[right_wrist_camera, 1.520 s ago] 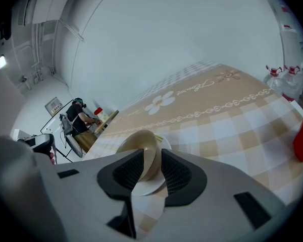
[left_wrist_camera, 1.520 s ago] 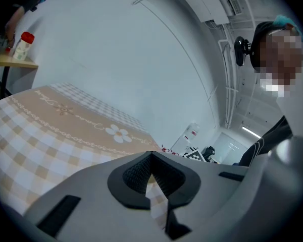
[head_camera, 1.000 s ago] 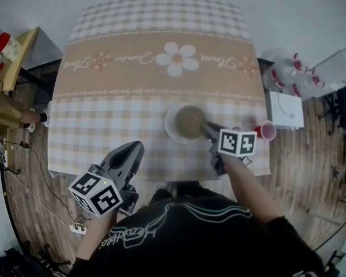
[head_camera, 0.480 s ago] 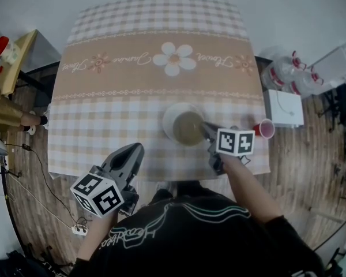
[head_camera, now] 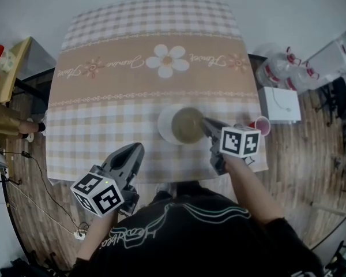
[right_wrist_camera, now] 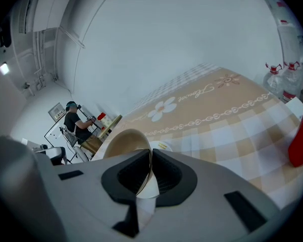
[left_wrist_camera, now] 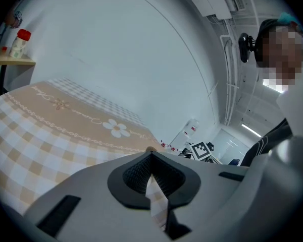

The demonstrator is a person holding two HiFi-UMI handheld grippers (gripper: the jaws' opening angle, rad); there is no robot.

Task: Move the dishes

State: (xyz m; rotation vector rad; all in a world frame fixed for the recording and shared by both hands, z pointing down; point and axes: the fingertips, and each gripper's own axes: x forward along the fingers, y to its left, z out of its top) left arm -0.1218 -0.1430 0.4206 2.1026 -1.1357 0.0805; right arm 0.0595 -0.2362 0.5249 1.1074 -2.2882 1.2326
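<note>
Right gripper view: pinches near rim of tan round ceramic bowl (right_wrist_camera: 122,142) edge-on with right tongs (right_wrist_camera: 150,160), probably for a one-handed lift off white plate (head_camera: 162,123) beneath. Holds left tongs (left_wrist_camera: 150,160) nearly closed, empty, back over edge of beige checked tablecloth (head_camera: 92,137), well left of bowl.

Wood floor (head_camera: 303,154), pale wall (left_wrist_camera: 116,44), yellow shelf (head_camera: 14,62)

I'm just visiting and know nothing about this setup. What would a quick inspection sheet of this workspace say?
Surface: tablecloth, checked, with a flower print.
Job's things: tan bowl over a white plate.
Clutter: red cup at the table's right edge.
Grippers: right gripper shut on the bowl's rim; left gripper shut, empty, at the near edge.
Cables: cables on the floor, left.
Surroundings: water bottles right of the table.
</note>
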